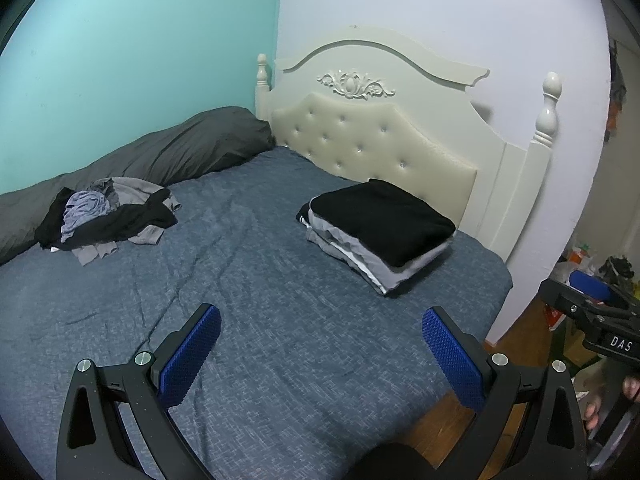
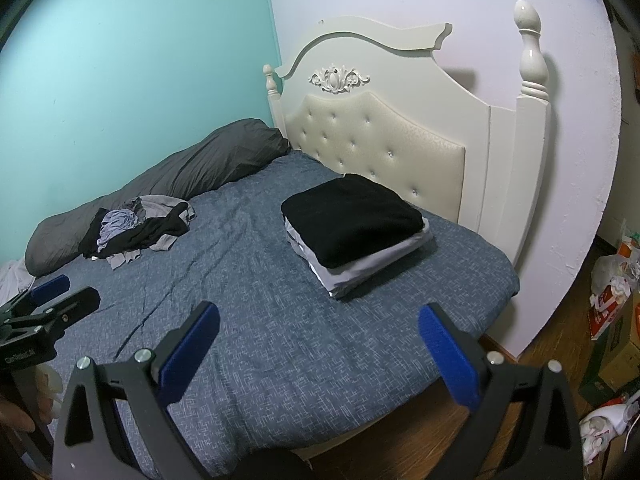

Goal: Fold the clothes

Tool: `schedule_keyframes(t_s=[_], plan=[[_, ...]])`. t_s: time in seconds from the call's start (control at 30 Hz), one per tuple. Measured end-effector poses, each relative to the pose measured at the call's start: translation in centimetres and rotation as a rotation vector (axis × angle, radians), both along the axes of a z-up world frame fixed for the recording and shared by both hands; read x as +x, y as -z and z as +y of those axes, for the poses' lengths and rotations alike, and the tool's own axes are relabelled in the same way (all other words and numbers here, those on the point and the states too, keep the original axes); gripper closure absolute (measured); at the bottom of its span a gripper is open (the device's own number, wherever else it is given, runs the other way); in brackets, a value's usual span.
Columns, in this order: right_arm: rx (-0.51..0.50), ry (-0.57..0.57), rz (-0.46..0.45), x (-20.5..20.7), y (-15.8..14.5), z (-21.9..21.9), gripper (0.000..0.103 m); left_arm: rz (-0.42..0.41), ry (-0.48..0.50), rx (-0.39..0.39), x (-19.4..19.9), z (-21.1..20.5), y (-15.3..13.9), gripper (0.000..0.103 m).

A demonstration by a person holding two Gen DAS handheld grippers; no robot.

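Observation:
A neat stack of folded clothes [image 1: 378,232] [image 2: 352,232], black on top of grey and white, lies on the blue bed [image 1: 260,300] [image 2: 260,320] near the headboard. A loose heap of unfolded black and grey clothes [image 1: 108,218] [image 2: 136,228] sits at the far left by the dark pillows. My left gripper [image 1: 320,330] hovers open over the bed's near part with nothing between its blue pads. My right gripper [image 2: 318,328] is open too, above the bed's near edge, empty. Each gripper shows at the edge of the other's view, the right gripper [image 1: 596,320] and the left gripper [image 2: 44,312].
Long dark grey pillows [image 1: 160,156] [image 2: 168,172] run along the teal wall. A cream tufted headboard [image 1: 380,136] [image 2: 380,136] with posts stands behind the stack. Wooden floor [image 2: 540,364] and boxes and bags [image 2: 612,320] lie to the right of the bed.

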State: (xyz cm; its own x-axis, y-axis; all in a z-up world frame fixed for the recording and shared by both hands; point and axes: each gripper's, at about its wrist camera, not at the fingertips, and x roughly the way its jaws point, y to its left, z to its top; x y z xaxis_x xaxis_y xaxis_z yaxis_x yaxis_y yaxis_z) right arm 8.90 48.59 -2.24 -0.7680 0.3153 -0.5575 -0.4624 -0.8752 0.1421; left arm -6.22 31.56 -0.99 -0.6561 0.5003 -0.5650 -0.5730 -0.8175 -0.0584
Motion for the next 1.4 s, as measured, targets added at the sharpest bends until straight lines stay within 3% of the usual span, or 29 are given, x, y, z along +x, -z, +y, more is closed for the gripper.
schedule_keyframes(t_s=[1.4], plan=[[-0.008,-0.002,-0.006,-0.3,0.27,0.0,0.003,-0.026,-0.008,0.002,-0.51,-0.4,0.43,0.0]])
